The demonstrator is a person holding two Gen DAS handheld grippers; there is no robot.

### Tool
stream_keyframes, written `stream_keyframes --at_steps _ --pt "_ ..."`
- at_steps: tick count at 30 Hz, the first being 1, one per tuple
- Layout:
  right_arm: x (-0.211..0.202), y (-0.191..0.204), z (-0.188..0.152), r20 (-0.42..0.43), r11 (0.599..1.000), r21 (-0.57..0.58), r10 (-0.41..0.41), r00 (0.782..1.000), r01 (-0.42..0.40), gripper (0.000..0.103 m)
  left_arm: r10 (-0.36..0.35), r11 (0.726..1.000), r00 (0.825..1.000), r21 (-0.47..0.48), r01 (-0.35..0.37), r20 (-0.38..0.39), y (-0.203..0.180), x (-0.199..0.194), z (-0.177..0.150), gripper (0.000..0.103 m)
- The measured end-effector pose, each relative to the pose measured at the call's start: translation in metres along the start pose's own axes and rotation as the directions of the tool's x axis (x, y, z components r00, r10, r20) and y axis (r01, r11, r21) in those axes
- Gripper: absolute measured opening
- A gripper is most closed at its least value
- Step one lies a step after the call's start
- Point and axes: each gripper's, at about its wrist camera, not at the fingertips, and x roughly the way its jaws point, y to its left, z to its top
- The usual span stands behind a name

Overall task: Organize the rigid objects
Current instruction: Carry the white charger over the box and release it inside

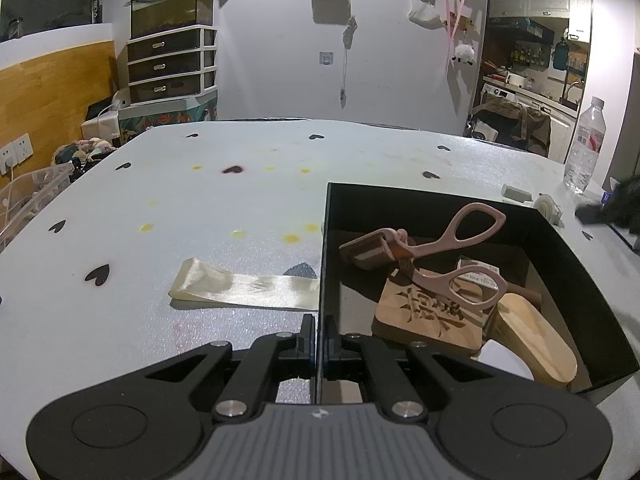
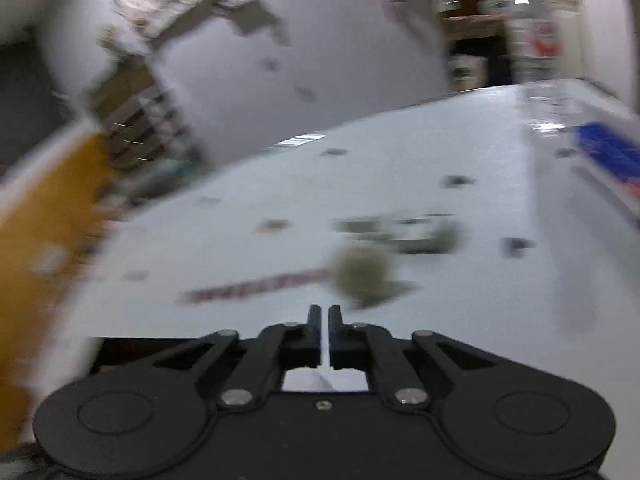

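Nearest, the left tool [image 1: 319, 334] is clamped on the black box's wall [image 1: 325, 240], apparently steadying it. Inside lie pink scissors [image 1: 448, 260] on a carved wooden block [image 1: 428, 320]. Beyond, on the tabletop [image 1: 200, 200], small pieces [image 1: 549, 208] await; the right tool [image 2: 324, 322] is closed, empty.

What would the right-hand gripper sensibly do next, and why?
Probably open again and reach for the small round piece just ahead. The right gripper looks shut with nothing between its fingers, while that piece lies loose on the table, outside the black box the left gripper clamps.
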Motion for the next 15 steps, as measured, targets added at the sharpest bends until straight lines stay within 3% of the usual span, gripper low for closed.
stream_keyframes --at_steps 3,8,10,15 --pt "-0.008 0.026 -0.002 0.022 0.992 -0.12 -0.025 0.999 0.027 0.005 0.0 1.0 1.0 0.0 0.0 0.001 -0.001 0.0 0.0 0.003" --pt "0.0 0.022 -0.009 0.002 0.989 -0.131 -0.075 0.997 0.074 0.038 -0.005 1.0 1.0 -0.002 0.005 0.001 -0.001 0.001 0.001 0.003" --pt "0.0 0.022 -0.018 -0.027 0.982 -0.184 -0.057 0.998 0.051 0.056 -0.007 1.0 1.0 -0.002 0.007 0.0 -0.001 0.002 0.002 0.003" --pt "0.002 0.02 -0.043 -0.089 0.937 -0.349 0.001 0.996 -0.032 0.067 -0.006 1.0 1.0 0.0 0.006 0.001 -0.001 0.003 0.002 0.003"
